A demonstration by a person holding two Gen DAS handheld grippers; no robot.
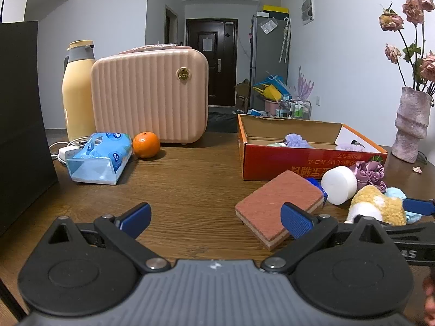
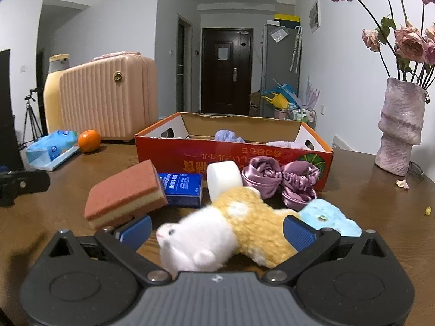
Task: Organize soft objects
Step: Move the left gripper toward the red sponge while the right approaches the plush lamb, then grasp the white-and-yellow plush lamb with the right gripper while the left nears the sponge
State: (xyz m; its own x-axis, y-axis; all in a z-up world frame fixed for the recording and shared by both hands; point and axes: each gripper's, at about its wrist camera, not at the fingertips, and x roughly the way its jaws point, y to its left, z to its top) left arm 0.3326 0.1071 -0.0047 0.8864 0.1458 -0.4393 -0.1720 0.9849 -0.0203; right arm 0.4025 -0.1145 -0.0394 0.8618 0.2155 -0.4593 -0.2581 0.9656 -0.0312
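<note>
While the left claw [image 1: 216,218] gapes empty, the right claw [image 2: 216,232] (spread wide) straddles the plush toy [image 2: 231,231].

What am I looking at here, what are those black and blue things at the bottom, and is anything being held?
Those are two hand-held grippers, each carrying its own camera looking forward along its fingers. One picture is from the left gripper, the other from the right gripper. Both are open and hold nothing. The right one has a plush toy lying between its fingers. On the wooden table lie a sponge, a white roll, purple scrunchies, a tissue pack, an orange and an open red box.
</note>
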